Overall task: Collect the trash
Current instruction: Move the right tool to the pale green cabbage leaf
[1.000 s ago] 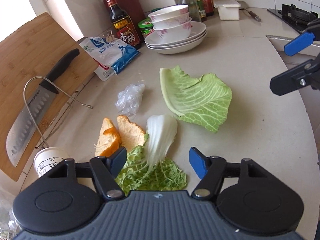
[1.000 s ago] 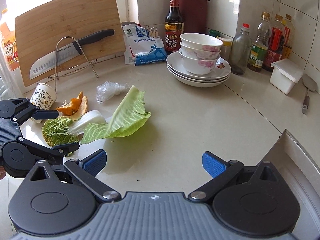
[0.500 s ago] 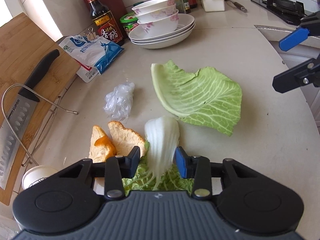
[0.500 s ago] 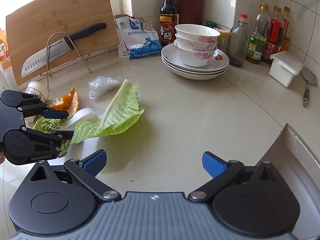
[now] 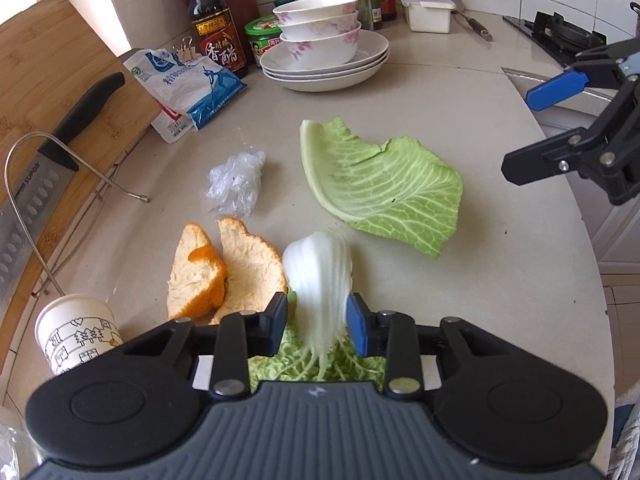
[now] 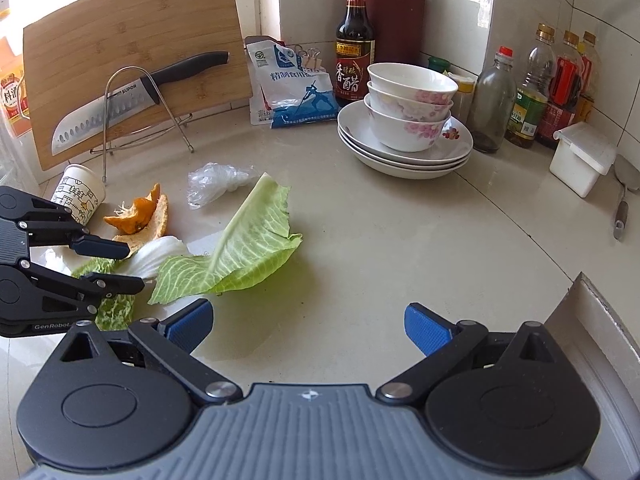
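Observation:
My left gripper (image 5: pixel 318 322) is shut on the white stalk of a napa cabbage leaf (image 5: pixel 318 276), whose green frilly end lies under the jaws; it also shows in the right wrist view (image 6: pixel 160 254). Orange peel (image 5: pixel 224 270) lies just left of it. A crumpled clear plastic wrap (image 5: pixel 236 182) sits beyond. A large green cabbage leaf (image 5: pixel 380 184) lies to the right. My right gripper (image 6: pixel 308 326) is open and empty, hovering over the counter near that large leaf (image 6: pixel 244 256).
A paper cup (image 5: pixel 76 336) stands at the left. A knife (image 5: pixel 44 160) rests on a wire rack against a cutting board (image 5: pixel 24 64). Stacked bowls and plates (image 5: pixel 324 48), a salt bag (image 5: pixel 188 88), bottles and a sink edge (image 6: pixel 592 320) ring the counter.
My left gripper moved forward over the napa leaf and closed on its white stalk. My right gripper stayed open and barely moved.

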A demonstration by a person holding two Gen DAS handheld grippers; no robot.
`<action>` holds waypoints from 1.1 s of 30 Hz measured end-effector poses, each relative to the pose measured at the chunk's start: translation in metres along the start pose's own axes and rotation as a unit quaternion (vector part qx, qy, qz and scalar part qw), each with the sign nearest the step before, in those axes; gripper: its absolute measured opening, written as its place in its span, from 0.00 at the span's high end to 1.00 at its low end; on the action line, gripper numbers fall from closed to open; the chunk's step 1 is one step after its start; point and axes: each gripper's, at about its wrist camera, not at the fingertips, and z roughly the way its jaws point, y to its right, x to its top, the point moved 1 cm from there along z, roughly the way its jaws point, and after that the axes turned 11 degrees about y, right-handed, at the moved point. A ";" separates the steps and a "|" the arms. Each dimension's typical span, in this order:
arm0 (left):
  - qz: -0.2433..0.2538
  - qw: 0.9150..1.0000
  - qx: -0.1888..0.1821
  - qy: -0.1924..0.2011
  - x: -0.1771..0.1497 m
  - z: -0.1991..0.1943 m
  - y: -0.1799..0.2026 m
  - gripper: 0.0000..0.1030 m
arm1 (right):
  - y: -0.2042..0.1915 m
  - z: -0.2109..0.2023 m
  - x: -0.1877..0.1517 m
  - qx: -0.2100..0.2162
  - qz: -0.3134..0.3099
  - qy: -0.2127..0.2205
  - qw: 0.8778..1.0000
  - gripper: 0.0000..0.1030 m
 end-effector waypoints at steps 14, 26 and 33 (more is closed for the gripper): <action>-0.019 1.000 -0.021 -0.013 0.002 0.019 -0.003 0.66 | 0.001 0.002 -0.004 -0.001 0.005 -0.004 1.000 0.00; -0.034 0.999 -0.019 -0.001 0.005 -0.003 -0.008 0.72 | 0.002 0.005 0.001 0.004 -0.005 0.000 1.000 0.00; -0.064 0.998 -0.005 0.005 -0.001 -0.025 -0.012 0.72 | 0.001 0.011 0.022 0.029 -0.007 0.013 0.999 0.00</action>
